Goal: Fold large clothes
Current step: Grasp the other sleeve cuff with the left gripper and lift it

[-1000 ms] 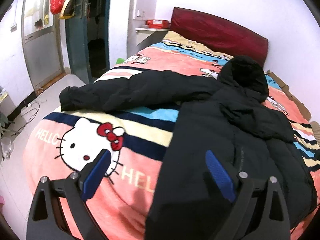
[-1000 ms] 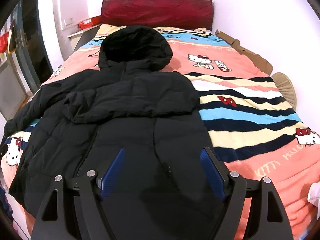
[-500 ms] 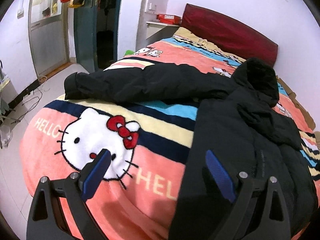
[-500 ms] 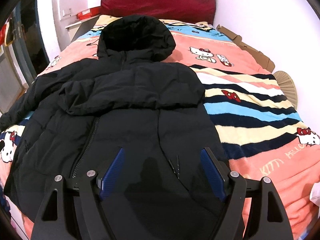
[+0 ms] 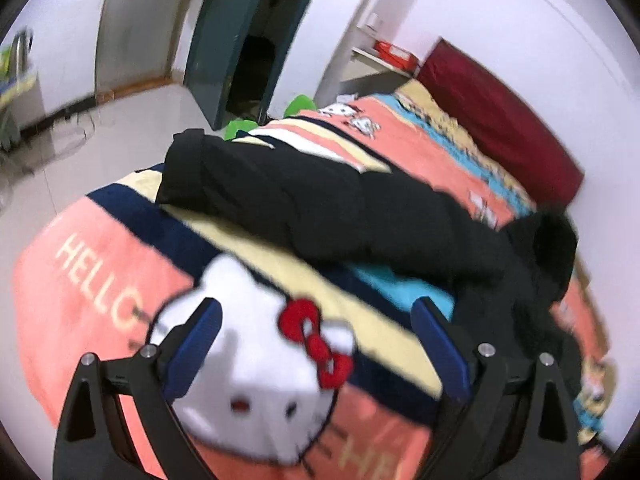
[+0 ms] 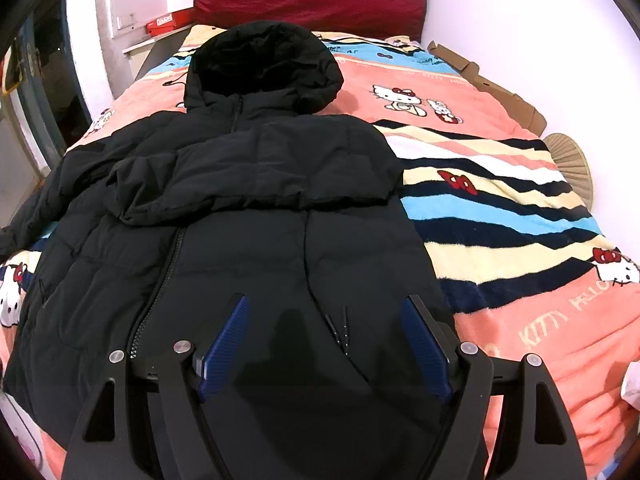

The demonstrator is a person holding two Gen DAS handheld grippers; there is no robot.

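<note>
A: Jacket (image 6: pixel 248 216) black, with hood (image 6: pixel 264 68), lies on the bed's blanket (image 6: pixel 500 216); one sleeve (image 5: pixel 304 200) stretches sideways to the bed edge.
B: And the tongs?
A: Left tongs (image 5: pixel 316 352) wide, over the cat picture (image 5: pixel 260 384), holding nothing. Right tongs (image 6: pixel 324 344) wide, over the jacket's lower part, holding nothing.
B: Any container?
A: A red box (image 6: pixel 164 22) on the shelf (image 6: pixel 138 46); its inside is not visible.

I count one black hooded coat (image 6: pixel 240 216), one striped cartoon-cat blanket (image 6: pixel 500 208), one red headboard (image 6: pixel 308 4), one red box (image 6: pixel 164 23), and my two grippers (image 5: pixel 316 354) (image 6: pixel 324 344).
</note>
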